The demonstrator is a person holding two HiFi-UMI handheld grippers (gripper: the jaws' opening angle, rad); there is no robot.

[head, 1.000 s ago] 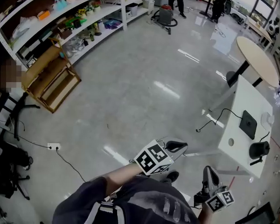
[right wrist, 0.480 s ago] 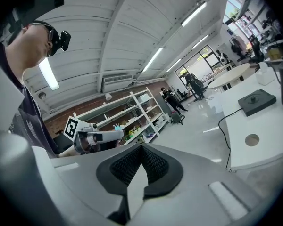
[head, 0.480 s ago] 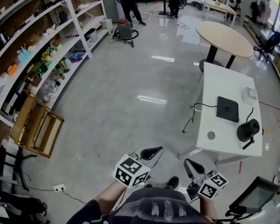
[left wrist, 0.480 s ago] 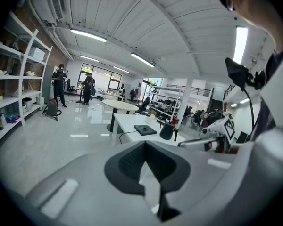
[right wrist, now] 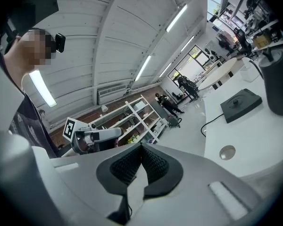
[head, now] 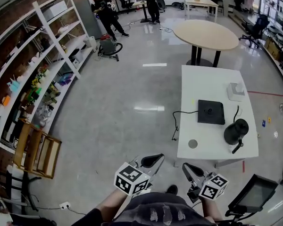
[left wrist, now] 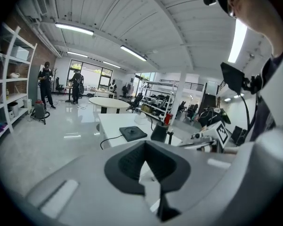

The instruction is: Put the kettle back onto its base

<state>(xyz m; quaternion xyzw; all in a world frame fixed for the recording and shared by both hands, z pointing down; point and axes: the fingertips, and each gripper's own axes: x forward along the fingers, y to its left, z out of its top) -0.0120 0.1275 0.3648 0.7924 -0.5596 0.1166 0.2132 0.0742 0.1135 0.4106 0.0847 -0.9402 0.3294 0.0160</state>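
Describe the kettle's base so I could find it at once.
Find the white rectangular table next to the round wooden table. Near its middle lies the base, a flat black square with a cord trailing off the edge. The kettle beside it is upright and rounded; the box is white.

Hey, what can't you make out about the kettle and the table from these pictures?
Black kettle: lid state and contents; too small in the head view, cut by the right edge in the right gripper view.
Black square base: where its cord ends; it drops past the white table's edge.
Small white box: what it is; too small.
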